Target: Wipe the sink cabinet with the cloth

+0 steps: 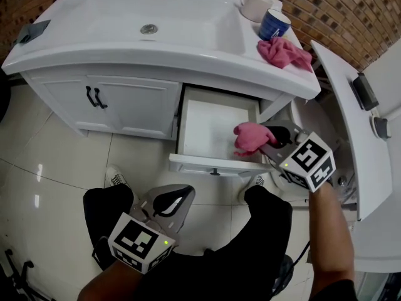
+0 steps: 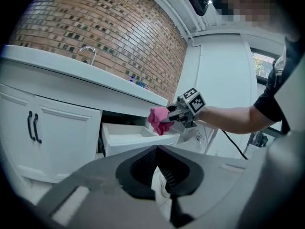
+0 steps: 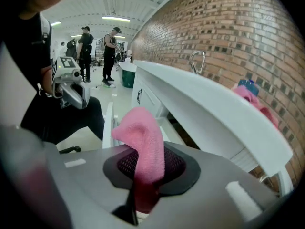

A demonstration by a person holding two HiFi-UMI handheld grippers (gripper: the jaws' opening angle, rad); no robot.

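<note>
Clamped in the right gripper: the cloth, pink, pinched firmly between the jaws with a loose fold poking out beyond them. Held over the right side of the open drawer of the sink cabinet, near the front edge (touching the rim or just clear of it, hard to say). Judged as the wiping step, aimed at the drawer's inside. Next, probably: lower the cloth flat onto the drawer floor, press lightly, sweep across toward the left wall without bumping the front panel. Parked low above the knees, well apart from the work: the left gripper, jaws closed together on nothing. Counted: two pink cloths, one gripped and a spare cloth on the countertop; two grippers; two cups, a white mug and a blue cup; one open drawer; two black door handles.
</note>
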